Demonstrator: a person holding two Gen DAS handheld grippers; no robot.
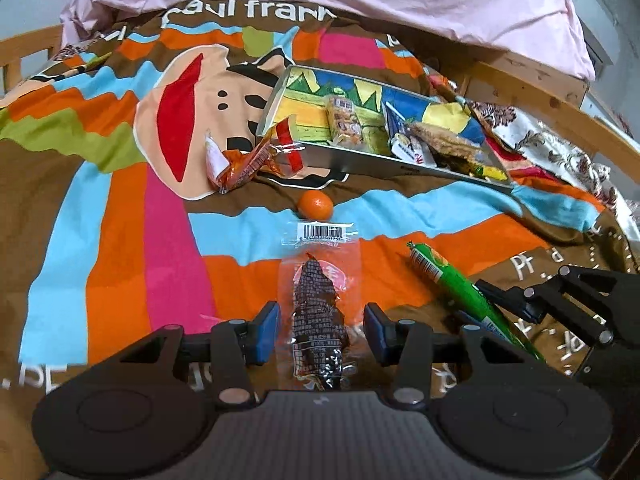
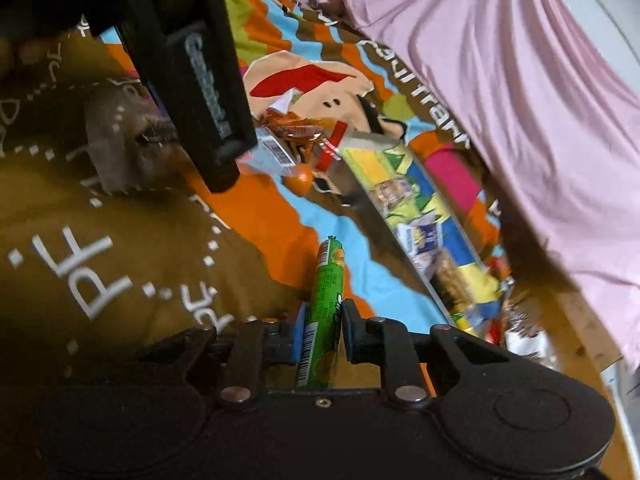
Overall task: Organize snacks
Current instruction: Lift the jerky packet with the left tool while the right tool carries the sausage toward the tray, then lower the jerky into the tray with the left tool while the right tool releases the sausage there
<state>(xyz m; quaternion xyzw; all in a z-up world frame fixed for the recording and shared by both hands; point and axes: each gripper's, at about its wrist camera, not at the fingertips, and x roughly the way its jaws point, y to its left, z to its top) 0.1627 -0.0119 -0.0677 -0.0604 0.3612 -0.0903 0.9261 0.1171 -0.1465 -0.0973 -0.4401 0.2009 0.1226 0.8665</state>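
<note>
Left tongs [image 1: 322, 336]: jaws apart, straddling a clear packet of dark dried snack [image 1: 318, 312]; the blue pads [image 1: 267, 334] stand off both edges of the wrapper, so nothing is pinched.
Right tongs [image 2: 322, 334]: clamped together on the green sausage stick [image 2: 326, 304], gripping its near end; most of the stick juts out ahead of the jaws.
Snack tin [image 1: 360, 166]: ahead of both tongs and beyond the loose snacks, tilted on the bedspread [image 1: 120, 220], already holding several wrapped biscuits and bars.
Small orange [image 1: 315, 204]: just ahead of the clear packet, between the left tongs and the tin.
Orange wrappers [image 1: 244, 164]: ahead and to the left of the left tongs, touching the tin's near corner.
Step in hand: judged to be carrying the green stick to the tin while the left tongs line up on the packet.
Risk, stick: held at one end only, it could swing or slide out; its slick wrapper would cause it.
Risk, packet: the thin flat film may crumple or slip from the pads if they close on wrapper alone.
Risk, tin: it sits unevenly on soft bedding, so a knock from either tongs could tip it and spill the contents.
Risk, orange: round and loose, a nudge would roll it away.
Risk, crowding: the two tongs are close together and may collide.
</note>
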